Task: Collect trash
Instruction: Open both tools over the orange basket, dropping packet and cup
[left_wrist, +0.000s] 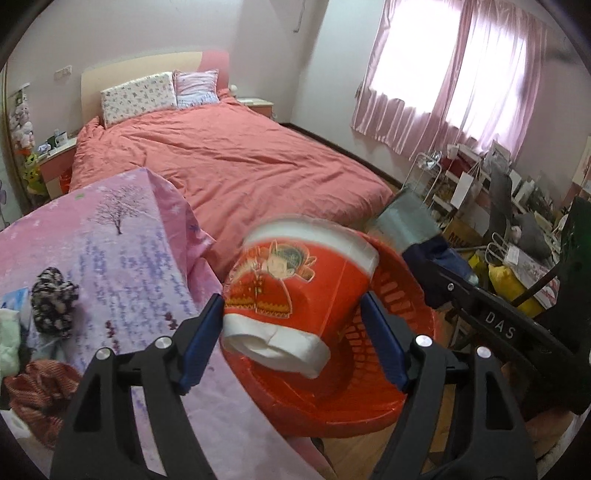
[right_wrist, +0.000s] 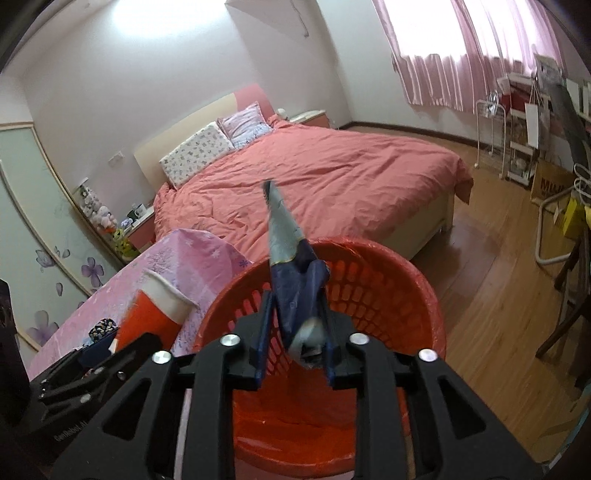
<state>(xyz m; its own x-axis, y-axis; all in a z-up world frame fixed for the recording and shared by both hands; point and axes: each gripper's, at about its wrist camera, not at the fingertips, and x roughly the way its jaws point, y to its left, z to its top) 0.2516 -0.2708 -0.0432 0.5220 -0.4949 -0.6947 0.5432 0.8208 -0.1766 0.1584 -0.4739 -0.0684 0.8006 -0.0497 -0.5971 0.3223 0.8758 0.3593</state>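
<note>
Bedroom scene, two hand-held tools over a red basket. The left tool (left_wrist: 293, 332) stood with its jaws wide, spanning a red paper cup (left_wrist: 299, 291) with white bands and a cartoon print; the blue pads (left_wrist: 201, 332) lay against or just beside the cup's sides, and whether they pressed on it could not be told. The cup, tilted on its side, hung above the red basket (left_wrist: 402, 314), whose slotted wall showed behind it.

The right tool (right_wrist: 293, 332) had its jaws part open, with a crumpled dark blue and silver wrapper (right_wrist: 291, 273) between them; its lower end sat between the pads, and whether they gripped it could not be told, while its pointed tip rose toward the bed (right_wrist: 332, 173). The wrapper was directly over the basket's mouth.

To the left stood a desk (left_wrist: 129, 258) draped in a pink flowered cloth, with a dark patterned bundle (left_wrist: 53, 299) lying on it. Pink curtains (left_wrist: 443, 74) covered the window.
</note>
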